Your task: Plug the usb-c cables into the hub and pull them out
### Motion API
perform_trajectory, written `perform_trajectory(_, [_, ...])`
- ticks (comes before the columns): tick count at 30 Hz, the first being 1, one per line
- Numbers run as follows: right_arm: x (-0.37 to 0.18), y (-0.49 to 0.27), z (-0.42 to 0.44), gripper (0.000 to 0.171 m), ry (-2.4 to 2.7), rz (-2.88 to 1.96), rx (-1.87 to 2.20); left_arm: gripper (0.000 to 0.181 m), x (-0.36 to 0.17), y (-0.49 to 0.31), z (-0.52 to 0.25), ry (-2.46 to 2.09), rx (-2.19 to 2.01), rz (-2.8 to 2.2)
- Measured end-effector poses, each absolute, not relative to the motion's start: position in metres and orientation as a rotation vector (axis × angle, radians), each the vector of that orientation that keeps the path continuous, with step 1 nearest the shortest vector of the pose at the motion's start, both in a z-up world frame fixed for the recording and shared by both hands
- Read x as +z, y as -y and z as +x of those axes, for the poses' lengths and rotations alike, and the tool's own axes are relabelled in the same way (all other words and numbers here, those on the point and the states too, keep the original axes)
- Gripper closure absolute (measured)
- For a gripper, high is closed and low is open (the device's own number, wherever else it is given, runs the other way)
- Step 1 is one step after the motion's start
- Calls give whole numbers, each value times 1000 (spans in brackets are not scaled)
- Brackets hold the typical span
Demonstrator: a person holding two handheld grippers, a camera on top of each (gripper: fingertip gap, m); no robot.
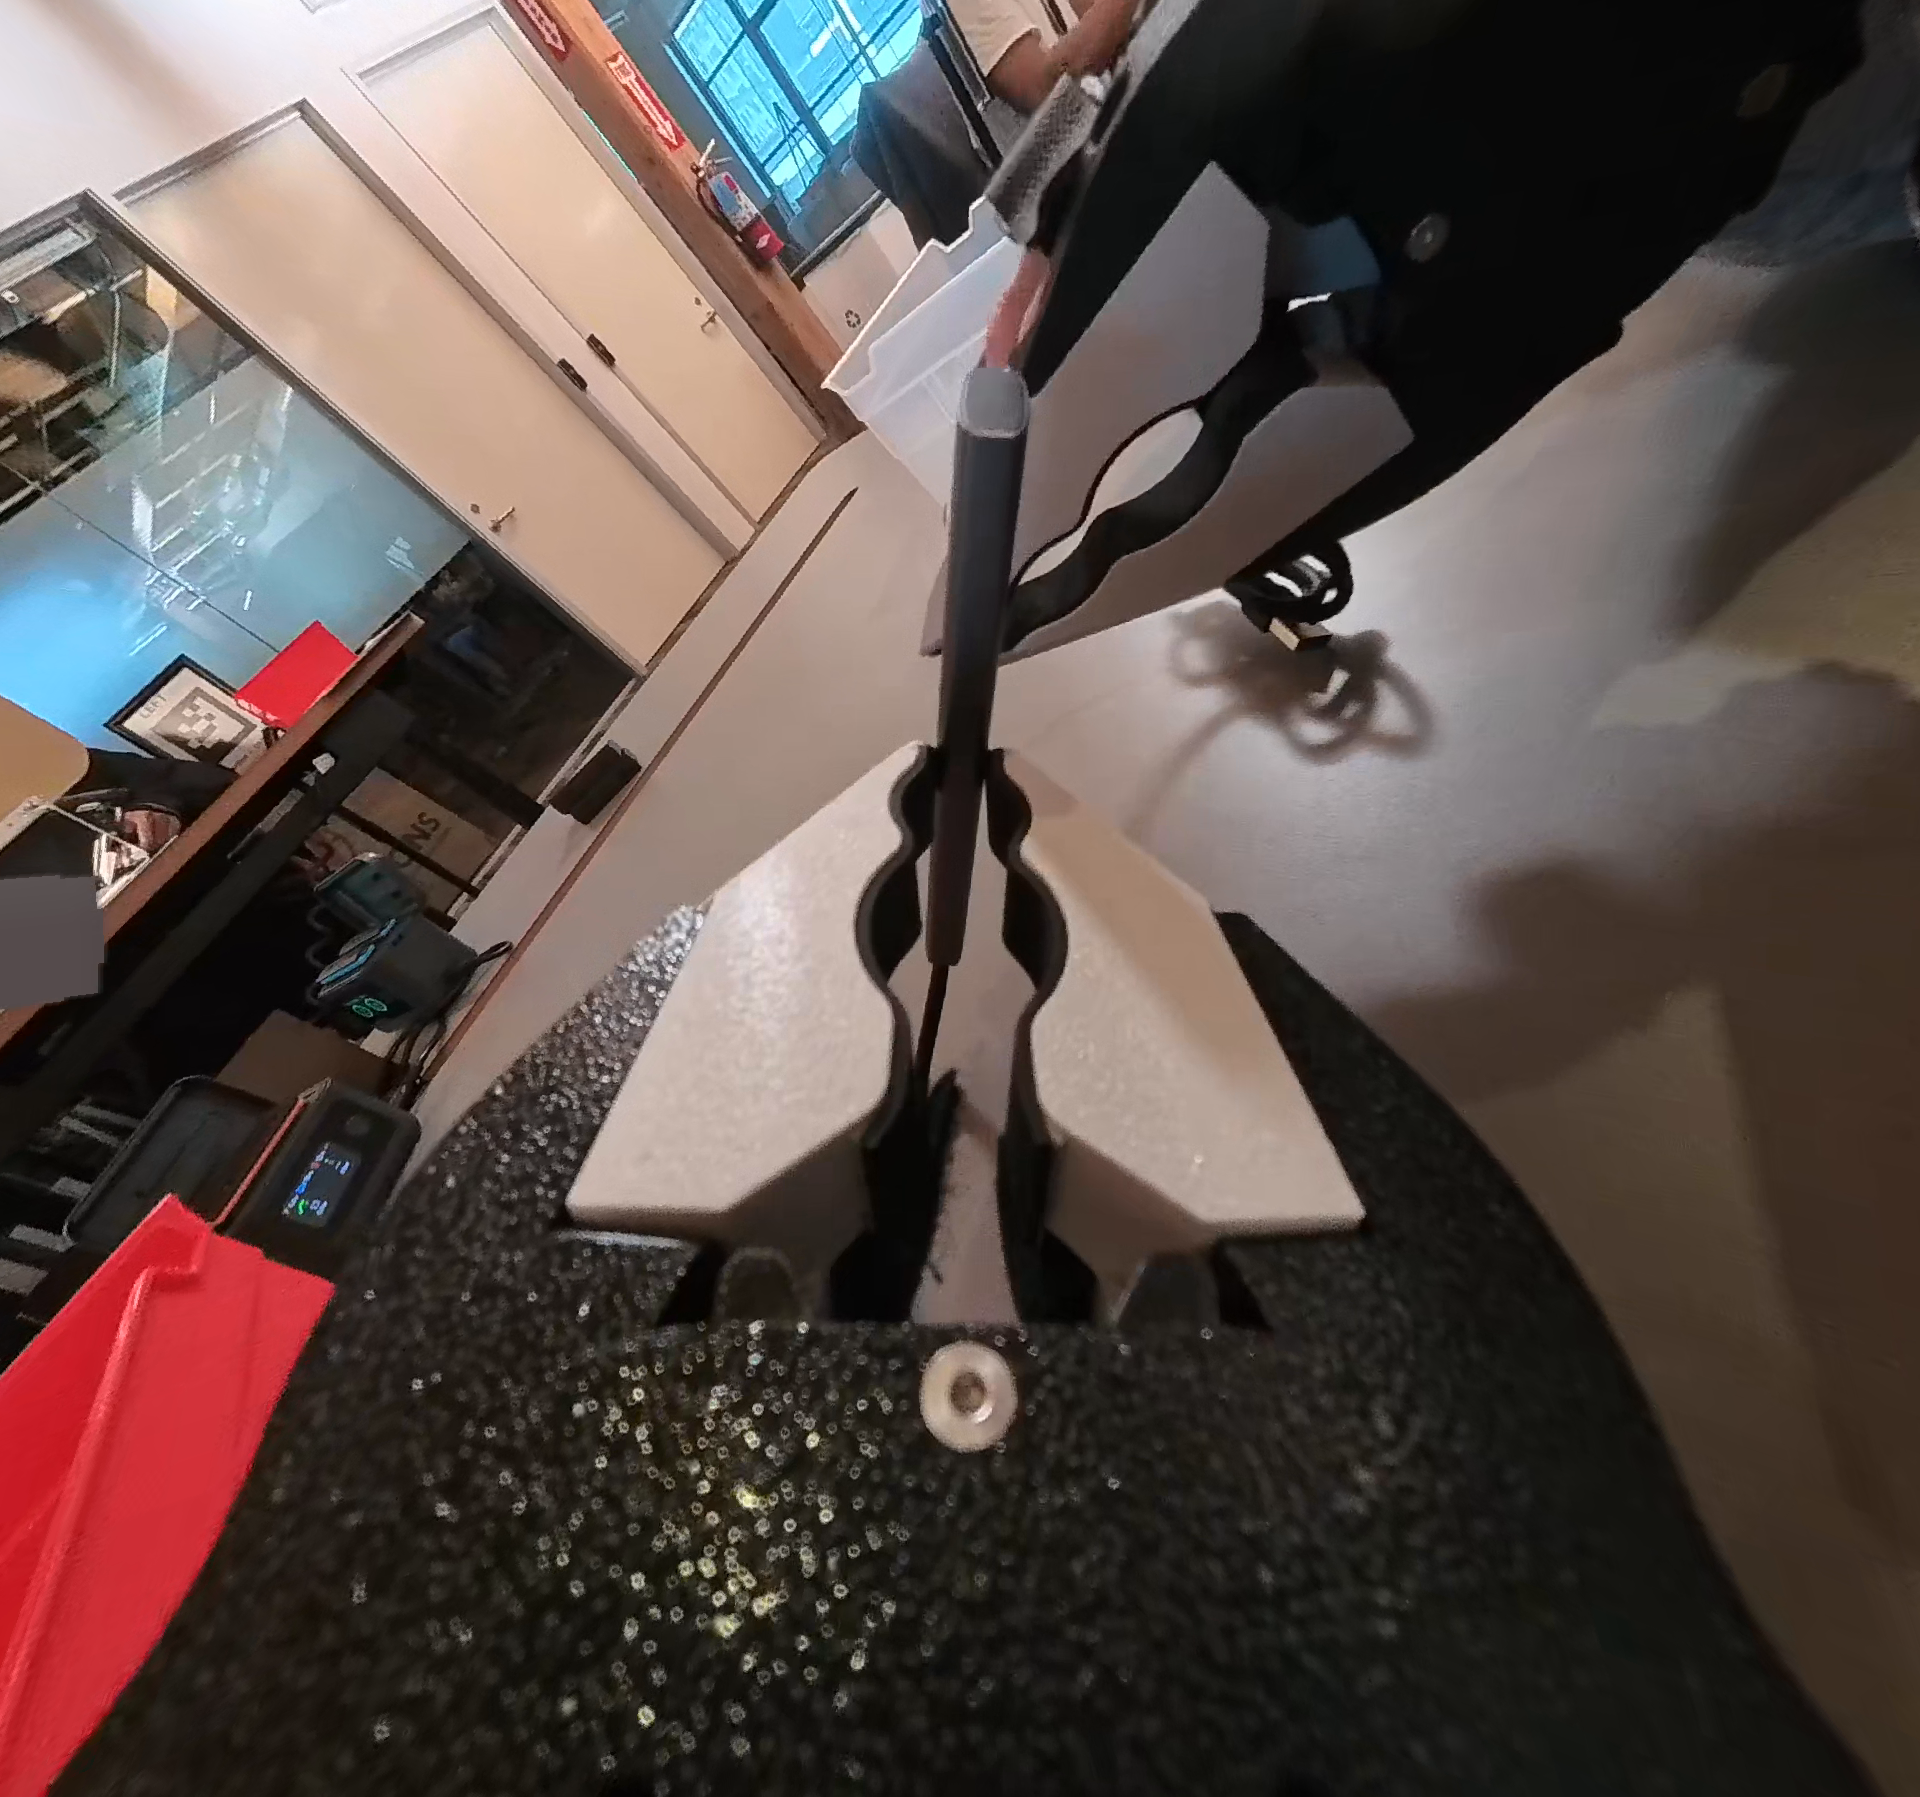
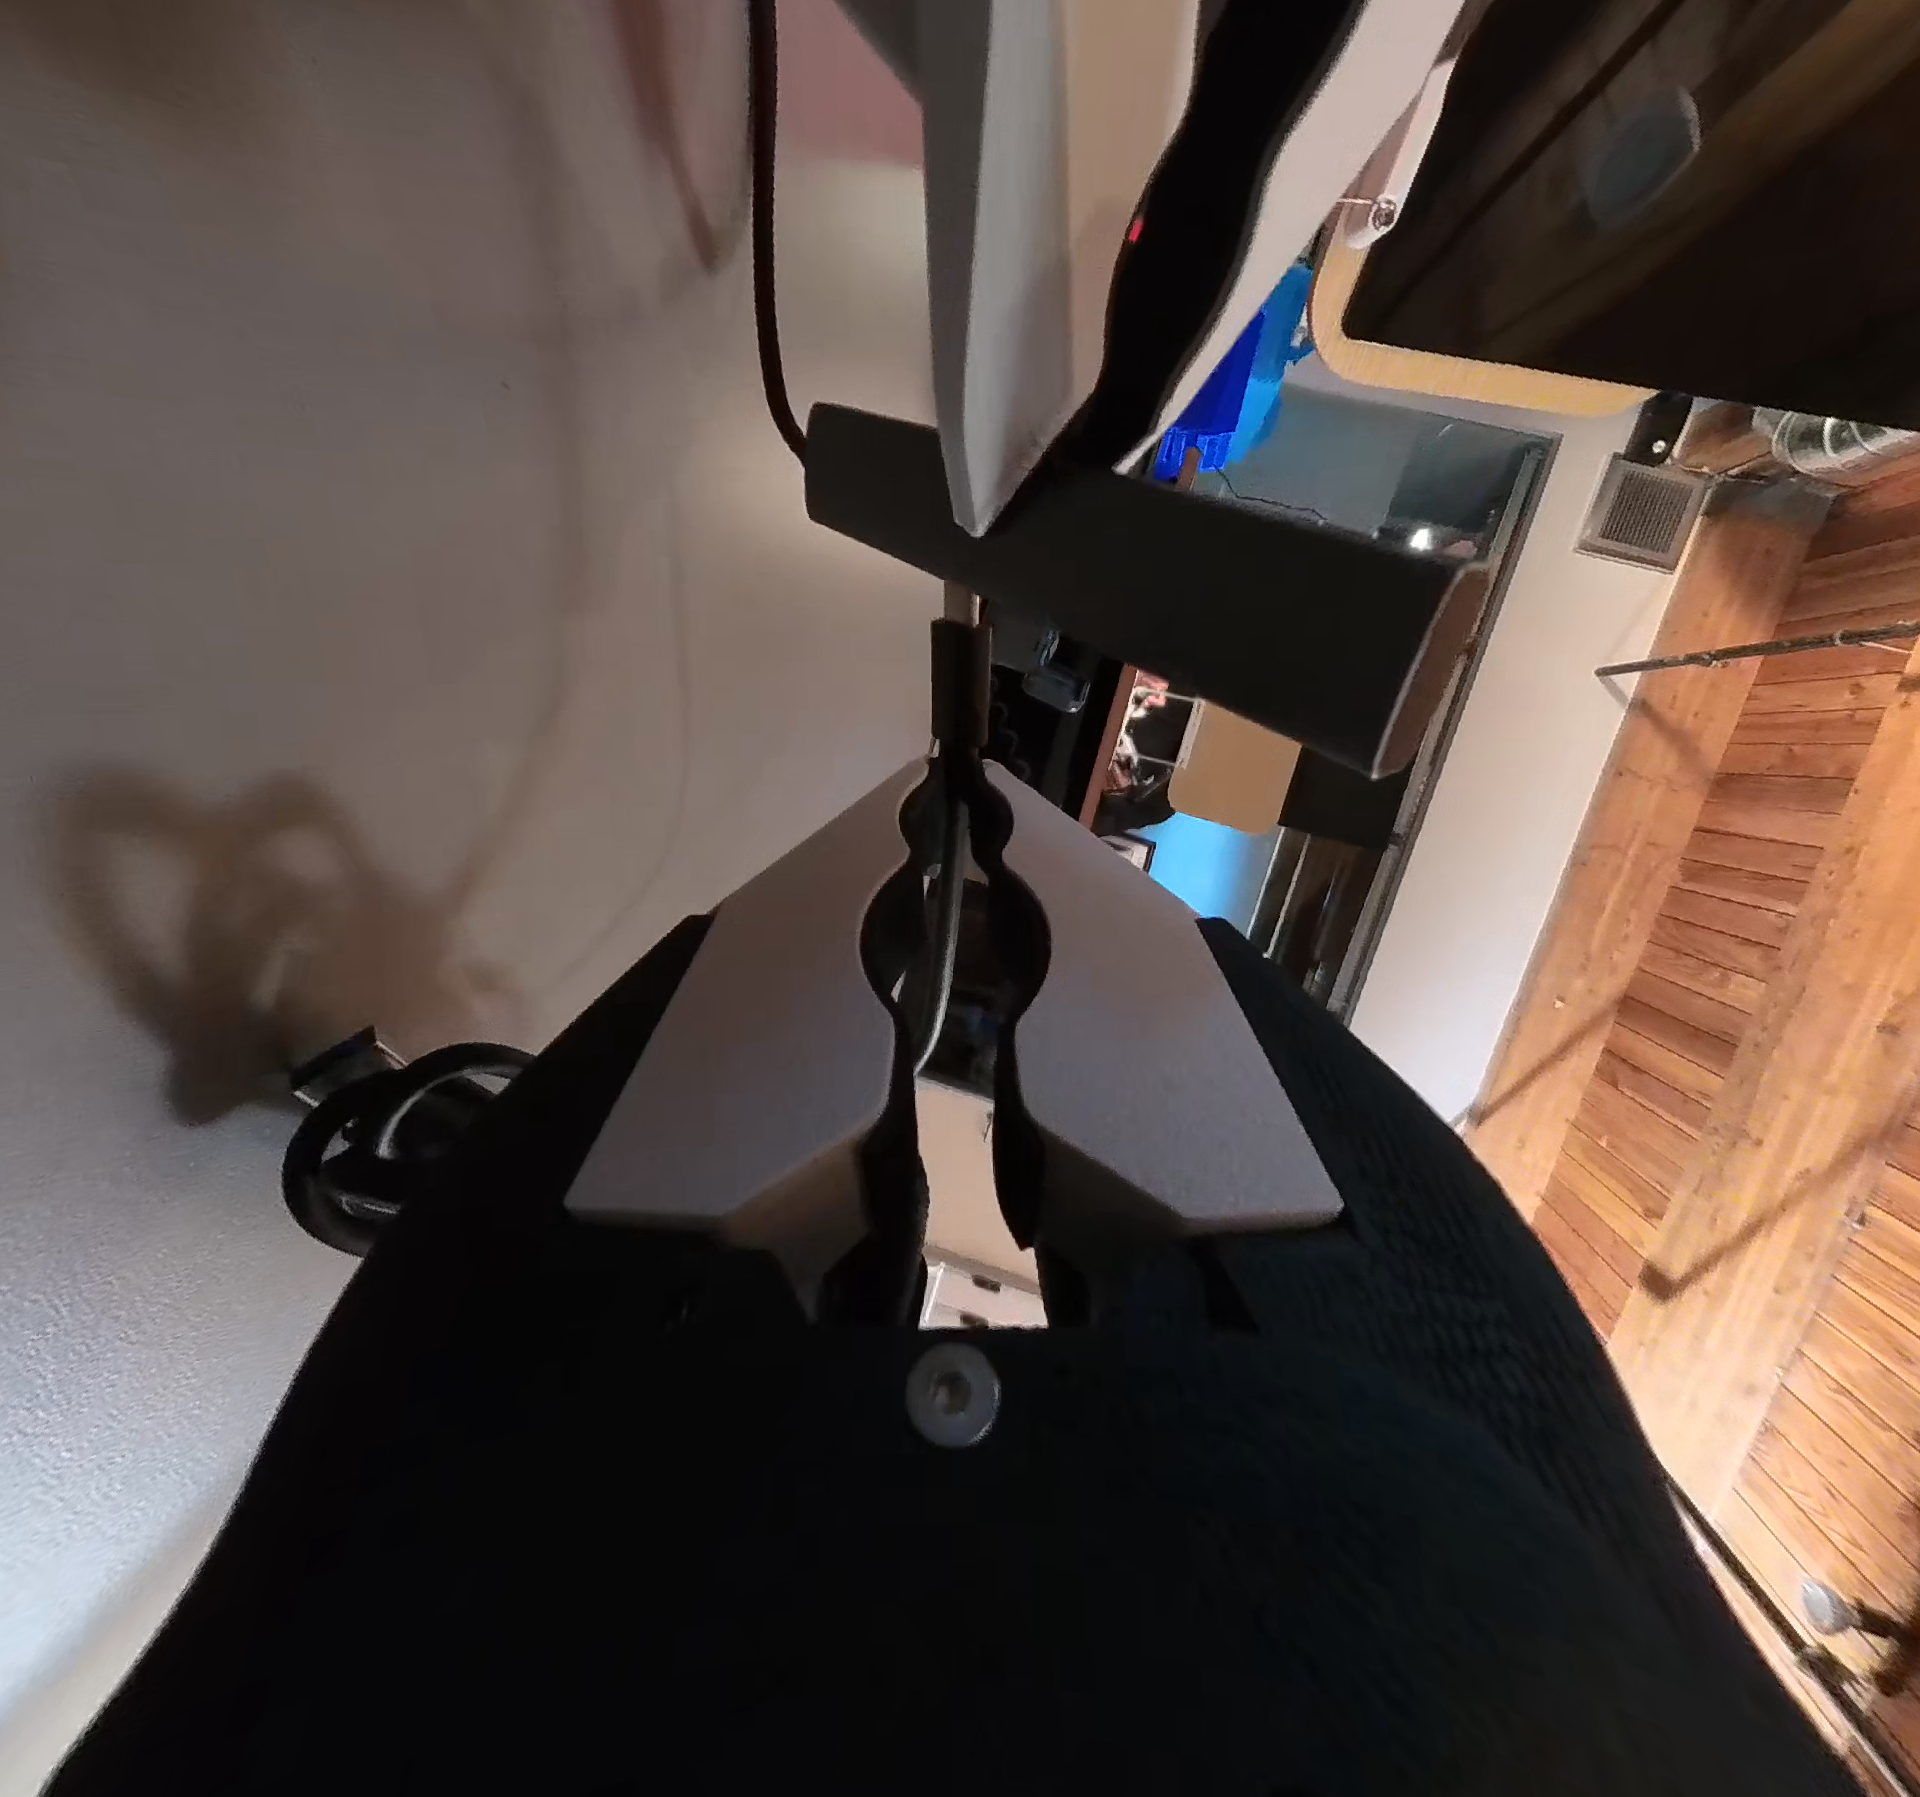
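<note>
In the left wrist view my left gripper (image 1: 961, 760) is shut on the hub (image 1: 977, 552), a slim dark grey bar seen edge-on, pointing up and away from me. My right gripper (image 1: 1013, 620) comes in from the upper right just behind it. In the right wrist view my right gripper (image 2: 956, 771) is shut on a black usb-c cable plug (image 2: 956, 677). The plug's metal tip (image 2: 961, 604) meets the hub's (image 2: 1195, 573) lower edge, with some metal still showing. The left gripper (image 2: 1023, 490) clamps the hub from above. The hub's own thin cord (image 2: 758, 189) hangs at the left.
A coil of black cable with a metal plug (image 1: 1294, 620) lies on the pale table beyond the grippers; it also shows in the right wrist view (image 2: 343, 1155). A white bin (image 1: 914, 345) stands at the table's far edge. A red object (image 1: 135, 1415) lies near left. Left tips to right tips: about 5 cm.
</note>
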State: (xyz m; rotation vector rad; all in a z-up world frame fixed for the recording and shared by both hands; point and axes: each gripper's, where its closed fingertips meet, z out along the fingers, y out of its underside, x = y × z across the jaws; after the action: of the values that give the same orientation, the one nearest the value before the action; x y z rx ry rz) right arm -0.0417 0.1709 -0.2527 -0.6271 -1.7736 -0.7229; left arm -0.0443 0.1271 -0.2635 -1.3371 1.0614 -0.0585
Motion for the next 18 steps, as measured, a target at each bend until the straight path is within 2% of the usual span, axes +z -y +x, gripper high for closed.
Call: perform_trajectory(18, [-257,-171,-43,169,1756,-647,-768,174,-261,-127,-44,-1052,-56,-1328])
